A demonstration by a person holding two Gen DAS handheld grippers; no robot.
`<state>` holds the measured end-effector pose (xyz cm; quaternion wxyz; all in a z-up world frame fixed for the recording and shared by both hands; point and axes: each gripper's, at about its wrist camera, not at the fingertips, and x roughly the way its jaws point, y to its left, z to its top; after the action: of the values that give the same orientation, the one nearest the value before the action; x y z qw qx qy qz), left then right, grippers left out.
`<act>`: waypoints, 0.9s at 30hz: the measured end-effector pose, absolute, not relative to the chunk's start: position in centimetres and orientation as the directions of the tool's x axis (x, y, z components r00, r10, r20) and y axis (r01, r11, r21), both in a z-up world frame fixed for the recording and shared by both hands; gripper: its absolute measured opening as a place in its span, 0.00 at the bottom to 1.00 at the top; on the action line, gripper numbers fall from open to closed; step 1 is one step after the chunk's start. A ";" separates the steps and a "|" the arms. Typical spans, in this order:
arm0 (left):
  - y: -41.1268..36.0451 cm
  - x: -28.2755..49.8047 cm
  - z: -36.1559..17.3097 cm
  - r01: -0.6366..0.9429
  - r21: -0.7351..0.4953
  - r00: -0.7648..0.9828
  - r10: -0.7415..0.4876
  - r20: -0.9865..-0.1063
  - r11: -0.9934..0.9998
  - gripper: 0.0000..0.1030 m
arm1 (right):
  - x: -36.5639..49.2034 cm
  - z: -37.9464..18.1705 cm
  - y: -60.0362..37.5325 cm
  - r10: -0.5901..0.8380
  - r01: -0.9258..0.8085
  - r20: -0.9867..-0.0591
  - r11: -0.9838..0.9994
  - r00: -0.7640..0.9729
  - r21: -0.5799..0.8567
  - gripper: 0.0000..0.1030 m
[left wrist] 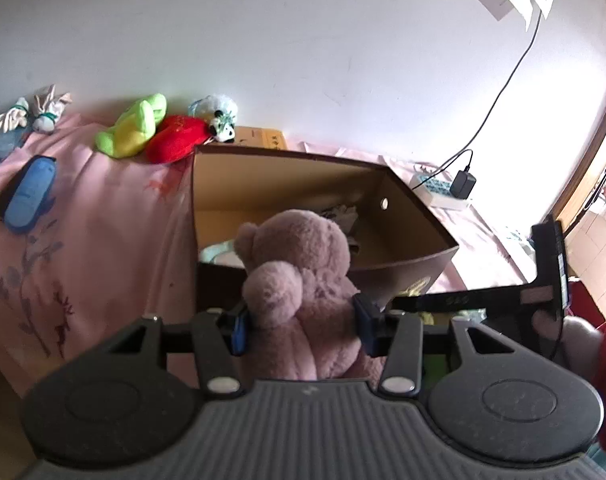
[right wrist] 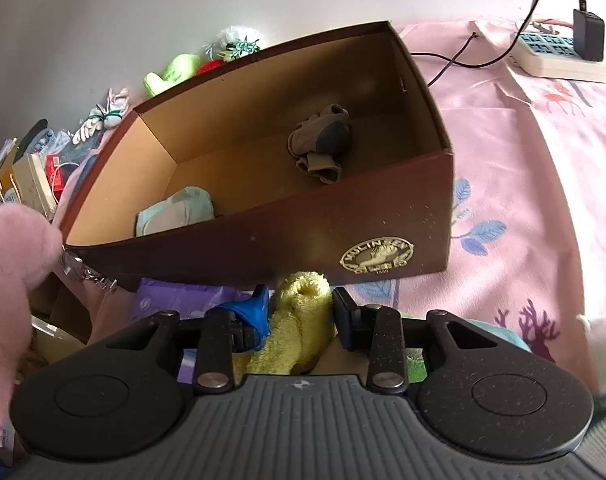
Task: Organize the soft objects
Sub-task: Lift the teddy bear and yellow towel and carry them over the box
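My left gripper (left wrist: 299,316) is shut on a dusty-pink teddy bear (left wrist: 299,280) and holds it upright in the air just before the near wall of an open brown cardboard box (left wrist: 287,184). In the right wrist view the bear (right wrist: 11,248) shows at the left edge. My right gripper (right wrist: 301,304) points down in front of the box (right wrist: 263,240), its fingers closed against a yellow fuzzy sock (right wrist: 299,320) lying on the pink bedsheet. Inside the box lie a brown sock bundle (right wrist: 321,144) and a pale blue soft item (right wrist: 175,210).
A green plush (left wrist: 131,126), a red plush (left wrist: 175,140) and a small panda toy (left wrist: 223,126) sit by the wall behind the box. A blue case (left wrist: 29,196) lies left. A power strip (right wrist: 559,56) with charger and cable lies right. A purple packet (right wrist: 171,300) lies near the sock.
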<state>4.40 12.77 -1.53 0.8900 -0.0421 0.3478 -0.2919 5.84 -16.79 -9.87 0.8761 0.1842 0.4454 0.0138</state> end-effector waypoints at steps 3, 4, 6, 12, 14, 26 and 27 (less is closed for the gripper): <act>12.2 5.1 -1.5 0.493 -0.278 0.587 -0.551 -0.593 0.824 0.47 | 5.6 -9.6 -16.5 0.211 0.105 -0.765 0.934 0.609 0.341 0.15; 12.0 5.4 -1.6 0.495 -0.279 0.585 -0.553 -0.594 0.823 0.47 | 5.1 -9.3 -16.4 0.216 0.088 -0.745 0.934 0.631 0.345 0.13; 11.7 5.7 -1.7 0.497 -0.281 0.580 -0.555 -0.597 0.821 0.47 | 4.1 -8.6 -16.0 0.198 0.050 -0.721 0.950 0.664 0.307 0.04; 11.2 6.7 -1.2 0.507 -0.284 0.580 -0.566 -0.586 0.814 0.47 | 1.2 -7.1 -14.7 0.209 -0.065 -0.648 0.969 0.733 0.238 0.00; 10.9 7.1 -1.0 0.511 -0.283 0.581 -0.568 -0.583 0.812 0.47 | 0.6 -6.9 -14.4 0.200 -0.072 -0.641 0.973 0.741 0.221 0.00; 9.0 11.0 0.8 0.511 -0.297 0.610 -0.584 -0.536 0.807 0.47 | 0.7 -1.1 -18.4 0.208 -0.021 -0.407 0.908 0.889 0.418 0.00; 8.6 11.5 1.0 0.507 -0.294 0.616 -0.579 -0.533 0.810 0.47 | 1.2 -0.7 -18.7 0.196 -0.010 -0.387 0.902 0.901 0.432 0.00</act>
<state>11.51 8.63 0.97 0.8972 -0.0572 0.3165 -0.3027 1.22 -18.71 -0.73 0.9509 0.2151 0.2160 0.0542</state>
